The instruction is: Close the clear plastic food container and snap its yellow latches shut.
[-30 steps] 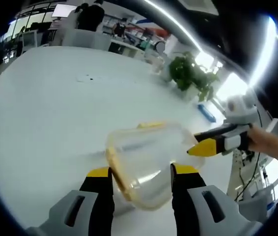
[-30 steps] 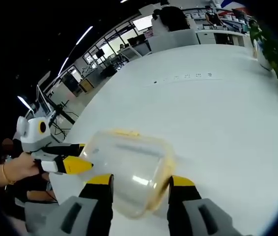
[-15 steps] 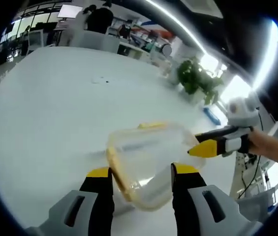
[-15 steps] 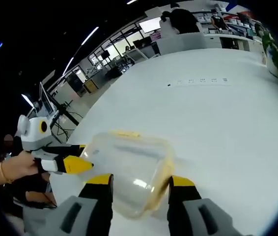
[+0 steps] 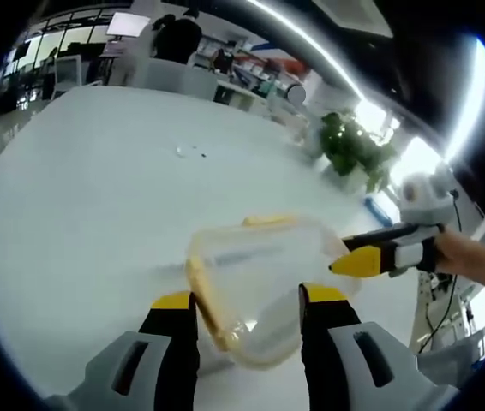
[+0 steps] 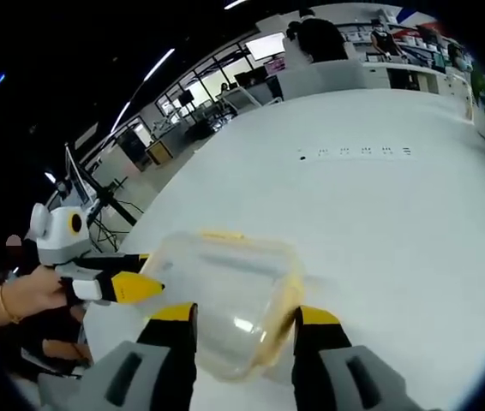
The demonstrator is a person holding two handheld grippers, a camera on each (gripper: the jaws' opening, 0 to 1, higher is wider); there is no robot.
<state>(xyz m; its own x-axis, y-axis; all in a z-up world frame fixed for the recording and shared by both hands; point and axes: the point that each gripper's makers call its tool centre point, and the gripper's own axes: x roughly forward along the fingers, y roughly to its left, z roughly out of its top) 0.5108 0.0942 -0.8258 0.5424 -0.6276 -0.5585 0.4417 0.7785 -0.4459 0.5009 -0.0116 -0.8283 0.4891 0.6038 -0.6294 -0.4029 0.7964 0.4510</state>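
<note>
Basically nothing has changed over the last second — both views drift a little, things stay put. Clear container [image 5: 264, 287] sits on the white table [image 5: 80, 223] with its lid on, between both pairs of jaws. Left gripper [image 5: 247, 301] and right gripper [image 6: 244, 318] are spread wide either side of it, gripping nothing. Yellow latches [image 5: 270, 220] — can't tell if snapped. Judging by that, no latch has been pressed yet.

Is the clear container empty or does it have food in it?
Empty: through the clear container walls, in both views, only the white table and reflections show, no contents.
</note>
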